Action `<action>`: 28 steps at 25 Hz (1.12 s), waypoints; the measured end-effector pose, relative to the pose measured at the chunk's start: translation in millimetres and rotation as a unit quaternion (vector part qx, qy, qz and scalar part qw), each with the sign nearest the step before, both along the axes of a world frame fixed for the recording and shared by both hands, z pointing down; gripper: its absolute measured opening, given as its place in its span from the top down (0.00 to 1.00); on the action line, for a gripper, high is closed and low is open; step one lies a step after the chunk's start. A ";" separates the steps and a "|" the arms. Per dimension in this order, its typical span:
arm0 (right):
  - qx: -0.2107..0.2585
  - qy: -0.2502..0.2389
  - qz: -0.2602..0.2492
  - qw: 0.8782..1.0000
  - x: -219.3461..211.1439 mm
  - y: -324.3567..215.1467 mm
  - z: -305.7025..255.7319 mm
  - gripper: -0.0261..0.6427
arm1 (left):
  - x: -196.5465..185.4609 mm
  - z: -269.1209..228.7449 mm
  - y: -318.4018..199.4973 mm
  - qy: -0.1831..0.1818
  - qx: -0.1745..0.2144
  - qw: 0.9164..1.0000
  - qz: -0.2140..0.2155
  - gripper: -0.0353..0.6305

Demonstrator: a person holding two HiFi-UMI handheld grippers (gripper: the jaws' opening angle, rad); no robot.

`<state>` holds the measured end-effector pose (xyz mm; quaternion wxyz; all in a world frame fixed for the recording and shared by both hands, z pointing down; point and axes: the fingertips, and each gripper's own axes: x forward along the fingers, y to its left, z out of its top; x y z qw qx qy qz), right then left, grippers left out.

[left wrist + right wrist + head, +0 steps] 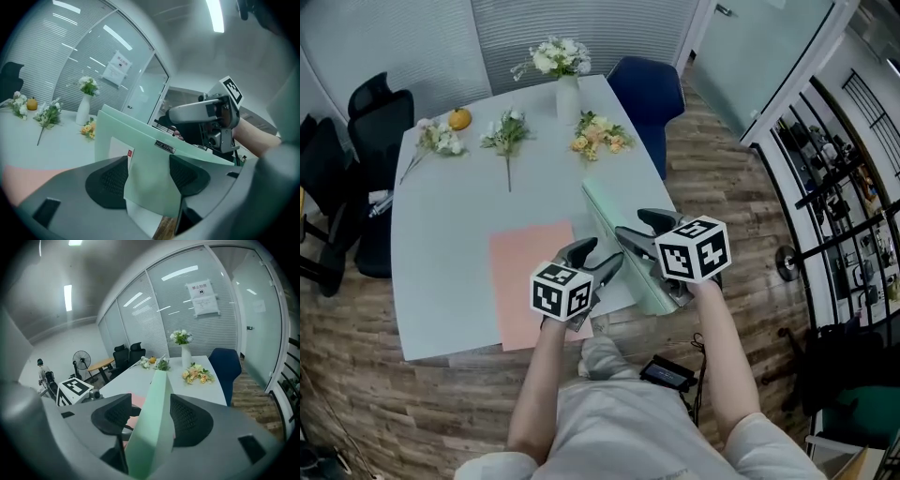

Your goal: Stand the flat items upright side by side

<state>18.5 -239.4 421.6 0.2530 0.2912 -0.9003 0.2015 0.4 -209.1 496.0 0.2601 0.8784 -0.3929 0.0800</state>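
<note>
Green folder sits at 4 o'clock on the worktop, up on its long edge and leaning, near corner past the rim — pink folder lies flat at 6 o'clock. Left gripper jaws are clamped on the green folder's near corner; right gripper jaws stand wide astride its edge, one pad clear of it. Looks light, slick and a bit floppy — best pinched low by the spine, towards both ends, so it won't slide or bow.
</note>
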 end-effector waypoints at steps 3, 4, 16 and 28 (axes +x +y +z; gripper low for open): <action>-0.016 0.019 -0.016 1.000 -9.9 -11.3 6.9 0.56 | 0.9 -1.8 -5.0 0.004 0.002 1.000 0.001 0.53; -0.021 0.026 -0.019 0.999 -12.8 -15.6 10.0 0.56 | 1.6 -1.8 -6.4 0.006 0.002 1.000 0.002 0.54; -0.083 0.073 -0.019 0.994 -29.2 -47.2 42.7 0.55 | 6.5 2.4 -17.3 0.022 -0.002 1.000 0.015 0.54; -0.112 0.126 -0.017 0.986 -27.6 -52.0 57.9 0.59 | 11.5 3.4 -19.7 0.033 -0.006 0.999 0.024 0.53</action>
